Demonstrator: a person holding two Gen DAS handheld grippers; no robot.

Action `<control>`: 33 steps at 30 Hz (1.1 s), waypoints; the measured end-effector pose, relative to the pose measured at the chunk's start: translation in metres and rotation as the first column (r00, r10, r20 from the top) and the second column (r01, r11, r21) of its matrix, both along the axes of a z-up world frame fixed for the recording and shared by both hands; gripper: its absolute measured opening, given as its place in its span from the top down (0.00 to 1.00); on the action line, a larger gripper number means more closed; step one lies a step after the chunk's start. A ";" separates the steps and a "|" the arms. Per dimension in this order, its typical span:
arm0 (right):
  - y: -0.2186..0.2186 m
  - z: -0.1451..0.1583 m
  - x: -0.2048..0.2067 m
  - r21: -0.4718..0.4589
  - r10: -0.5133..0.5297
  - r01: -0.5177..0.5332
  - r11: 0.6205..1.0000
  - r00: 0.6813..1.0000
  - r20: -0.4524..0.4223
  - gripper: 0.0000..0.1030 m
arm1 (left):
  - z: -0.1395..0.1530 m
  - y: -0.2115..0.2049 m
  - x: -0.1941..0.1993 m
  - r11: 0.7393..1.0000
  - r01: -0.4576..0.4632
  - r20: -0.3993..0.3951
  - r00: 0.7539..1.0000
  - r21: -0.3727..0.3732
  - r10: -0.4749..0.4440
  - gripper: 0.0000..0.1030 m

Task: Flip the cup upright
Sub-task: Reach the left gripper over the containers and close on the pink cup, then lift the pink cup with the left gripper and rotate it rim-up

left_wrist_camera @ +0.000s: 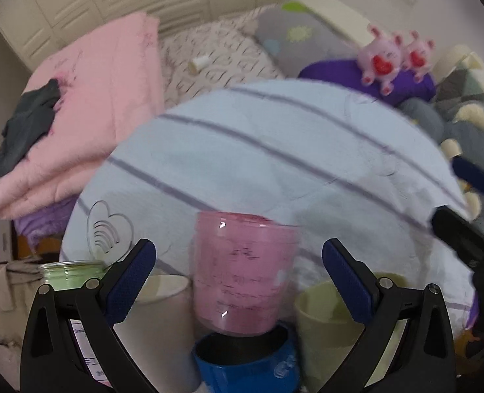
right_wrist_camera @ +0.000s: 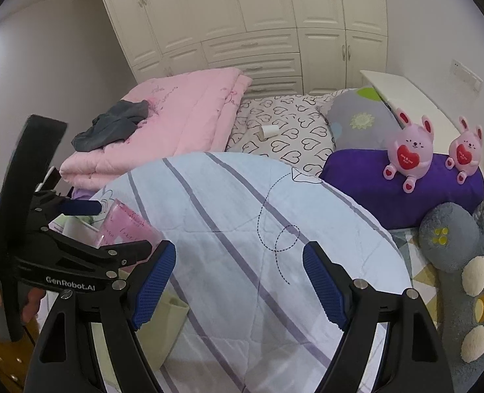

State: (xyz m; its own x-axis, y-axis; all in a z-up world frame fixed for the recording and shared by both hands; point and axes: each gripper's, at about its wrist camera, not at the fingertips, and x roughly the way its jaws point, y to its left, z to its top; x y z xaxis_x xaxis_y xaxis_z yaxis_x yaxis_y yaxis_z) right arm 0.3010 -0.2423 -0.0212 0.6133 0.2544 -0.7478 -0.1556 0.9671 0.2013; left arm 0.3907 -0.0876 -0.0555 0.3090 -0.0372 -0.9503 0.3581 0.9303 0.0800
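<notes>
- Left gripper [left_wrist_camera: 238, 281] has its blue pads [left_wrist_camera: 132, 281] spread wide apart, nothing clamped between them.
- The pink cup [left_wrist_camera: 245, 271] sits right in the gap between those pads, not touching either one as far as I can see. It's see-through pink with dark scribbly print, and looks blurry.
- Its wider end is up and the narrow end is down, resting on or just behind the rim of a blue cup [left_wrist_camera: 242, 363]. Can't tell for sure if they touch.
- A pale green cup [left_wrist_camera: 327, 324] is just right of the pink one, a white cup [left_wrist_camera: 163, 308] just left, and a green jar [left_wrist_camera: 68, 273] further left behind the left pad.
- Right gripper [right_wrist_camera: 238, 285] is also wide open, holding nothing, hovering over a striped light-blue quilt [right_wrist_camera: 242, 229].
- From the right wrist view the pink cup [right_wrist_camera: 124, 226] peeks out at the left, partly hidden behind the other tool's black frame.
- Background: folded pink blanket [right_wrist_camera: 183, 121] with a grey cloth [right_wrist_camera: 111, 127] on it, heart-print pillow [right_wrist_camera: 288, 131], purple cushion [right_wrist_camera: 402, 193] with two pink bunny toys [right_wrist_camera: 409, 150], white wardrobe [right_wrist_camera: 248, 23].
</notes>
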 end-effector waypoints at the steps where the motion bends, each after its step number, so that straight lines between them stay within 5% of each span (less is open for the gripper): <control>1: 0.001 0.000 0.001 -0.001 0.004 -0.004 1.000 1.000 -0.001 0.21 | -0.003 0.000 0.002 1.000 -0.004 -0.012 1.000 0.023 0.005 0.01; 3: 0.001 0.000 0.003 0.000 0.010 -0.010 1.000 1.000 -0.003 0.21 | -0.005 0.004 0.007 1.000 -0.011 -0.054 0.998 -0.004 0.011 0.03; 7: 0.002 -0.002 0.006 -0.008 0.012 -0.012 1.000 1.000 -0.007 0.21 | -0.006 0.005 0.012 0.997 -0.001 -0.118 0.993 -0.081 -0.009 0.36; 33: -0.011 -0.004 0.004 0.015 -0.027 0.027 1.000 0.999 -0.038 0.21 | -0.001 0.006 0.019 0.998 -0.031 -0.091 0.996 -0.054 0.026 0.37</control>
